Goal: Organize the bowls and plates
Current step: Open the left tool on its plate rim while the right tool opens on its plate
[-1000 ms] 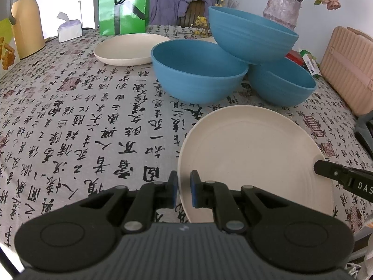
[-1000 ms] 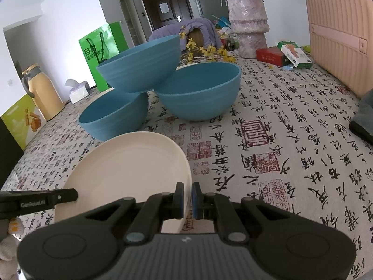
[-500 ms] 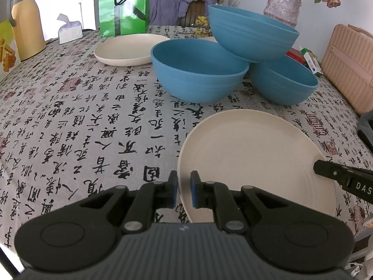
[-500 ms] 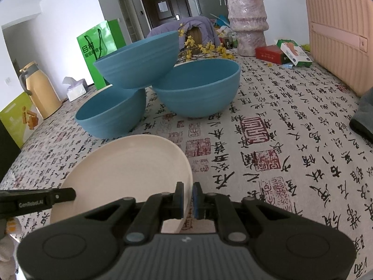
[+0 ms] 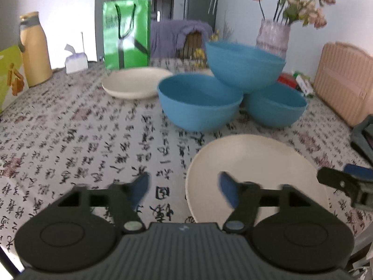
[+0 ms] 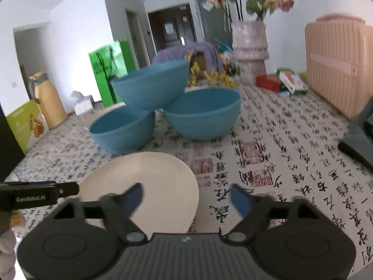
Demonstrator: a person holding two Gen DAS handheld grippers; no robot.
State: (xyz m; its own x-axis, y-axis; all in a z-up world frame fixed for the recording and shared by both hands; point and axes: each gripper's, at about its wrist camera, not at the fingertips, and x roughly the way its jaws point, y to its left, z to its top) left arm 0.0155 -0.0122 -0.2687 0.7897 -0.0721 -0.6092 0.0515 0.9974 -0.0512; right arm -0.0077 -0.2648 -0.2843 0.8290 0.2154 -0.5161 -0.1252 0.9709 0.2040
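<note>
Both grippers' jaws newly apart

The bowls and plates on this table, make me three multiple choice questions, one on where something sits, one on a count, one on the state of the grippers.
1. Where does the top blue bowl sit?
A. inside the vase
B. propped on the two other blue bowls
C. on the near plate

2. How many blue bowls show?
A. two
B. three
C. five

3. How do the left gripper and right gripper stand?
A. both open, off the near plate
B. both clamped on it
C. only the left open

Answers: 1 B, it rests tilted across both rims. 2 B, two below, one above. 3 A, jaws just opened, pads clear of the rim.
</note>
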